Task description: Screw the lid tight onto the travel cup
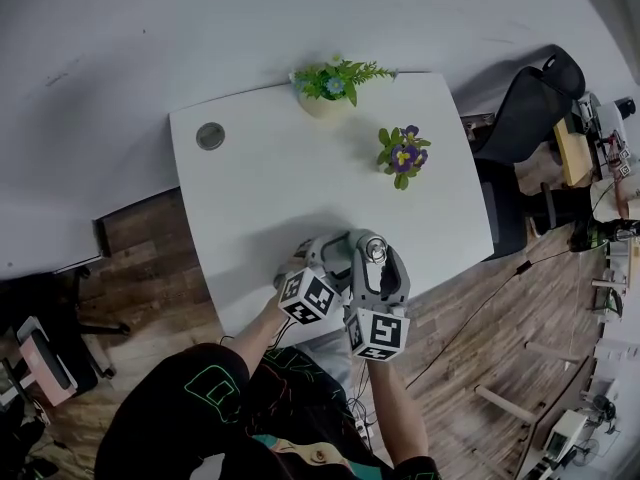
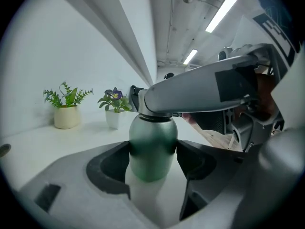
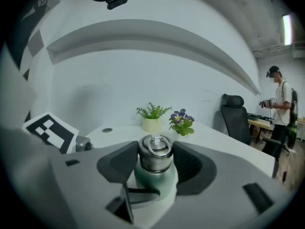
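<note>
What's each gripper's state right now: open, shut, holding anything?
Left gripper: closed on the green body of the travel cup.
Right gripper: closed on the steel lid on top of the cup.

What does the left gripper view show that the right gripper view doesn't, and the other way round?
Left gripper view only: the left tongs clamped on the travel cup at its green body, and ceiling light strips. Right gripper view only: the lid with its metal ring, gripped by the right tongs, plus an office chair and a standing person. Both: the travel cup, the white table, a leafy plant and a purple-flowered plant.
</note>
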